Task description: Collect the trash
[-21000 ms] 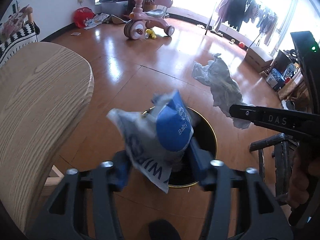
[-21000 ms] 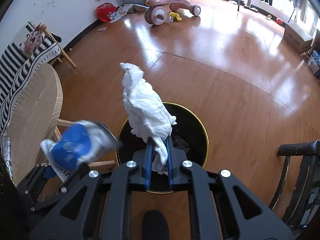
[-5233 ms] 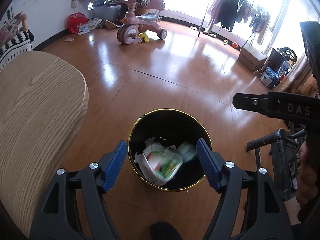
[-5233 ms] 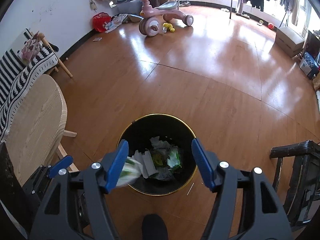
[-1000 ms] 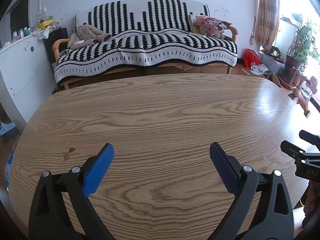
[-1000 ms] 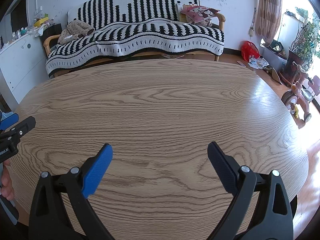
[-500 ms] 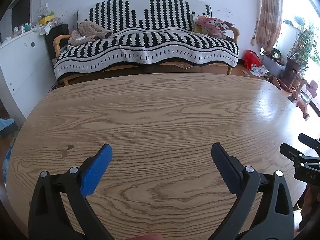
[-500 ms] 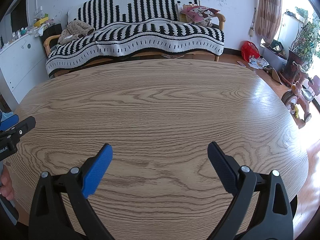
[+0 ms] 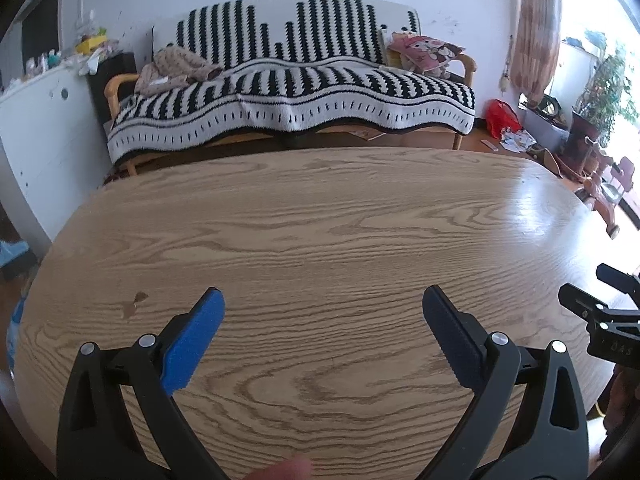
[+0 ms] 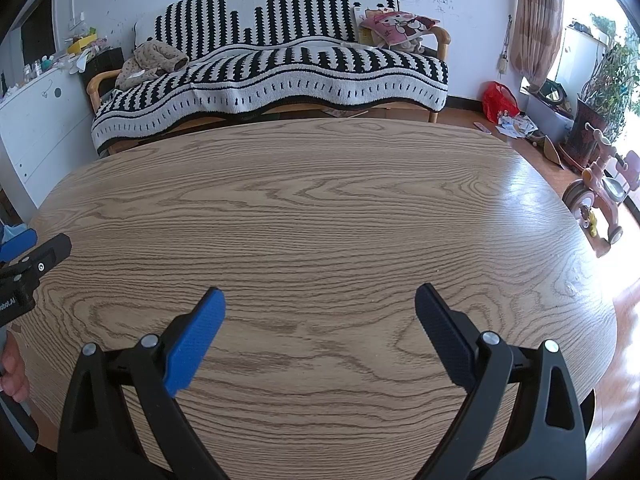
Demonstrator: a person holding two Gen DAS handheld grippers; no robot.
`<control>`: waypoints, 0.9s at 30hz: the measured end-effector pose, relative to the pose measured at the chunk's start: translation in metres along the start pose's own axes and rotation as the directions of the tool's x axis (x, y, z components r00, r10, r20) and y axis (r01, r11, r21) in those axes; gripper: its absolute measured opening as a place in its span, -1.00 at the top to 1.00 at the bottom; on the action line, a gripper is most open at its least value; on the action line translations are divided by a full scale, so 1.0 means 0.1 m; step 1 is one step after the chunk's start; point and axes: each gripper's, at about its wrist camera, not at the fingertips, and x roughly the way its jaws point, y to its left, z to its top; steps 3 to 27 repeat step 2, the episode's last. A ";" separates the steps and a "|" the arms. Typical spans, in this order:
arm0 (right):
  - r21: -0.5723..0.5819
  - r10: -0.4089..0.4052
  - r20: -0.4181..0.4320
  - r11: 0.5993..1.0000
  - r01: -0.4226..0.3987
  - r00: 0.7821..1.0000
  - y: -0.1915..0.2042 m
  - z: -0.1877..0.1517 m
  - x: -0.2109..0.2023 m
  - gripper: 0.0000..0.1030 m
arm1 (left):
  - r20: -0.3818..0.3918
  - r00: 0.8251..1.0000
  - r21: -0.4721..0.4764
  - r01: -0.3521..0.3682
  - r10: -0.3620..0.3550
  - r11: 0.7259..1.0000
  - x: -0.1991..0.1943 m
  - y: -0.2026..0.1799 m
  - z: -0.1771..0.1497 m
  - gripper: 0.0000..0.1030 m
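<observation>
My left gripper is open and empty, held above the near part of an oval wooden table. My right gripper is also open and empty above the same table. The right gripper's tip shows at the right edge of the left wrist view, and the left gripper's tip shows at the left edge of the right wrist view. No piece of trash and no bin shows in either view. A small brown stain marks the table near my left gripper's left finger.
A sofa with a black-and-white striped blanket stands behind the table, with a pink cushion on it. A white cabinet is at the left. A red bag, papers, plants and a pink ride-on toy are on the floor at right.
Five seconds ago both grippers hung open over the black bin with trash inside. Now both face the table. Over the last second the left wrist view shifted slightly; the right has not moved.
</observation>
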 end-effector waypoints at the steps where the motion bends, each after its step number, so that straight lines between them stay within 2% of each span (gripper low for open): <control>1: 0.000 0.000 0.000 1.000 0.000 1.000 0.00 0.00 0.00 -0.79 | -0.003 1.000 -0.001 -0.003 0.003 1.000 0.00 0.00 0.00 -0.87; 27: 0.000 0.000 0.000 1.000 0.000 1.000 0.00 0.00 0.00 -0.79 | -0.005 1.000 -0.002 -0.006 0.006 1.000 0.01 0.01 0.00 -0.87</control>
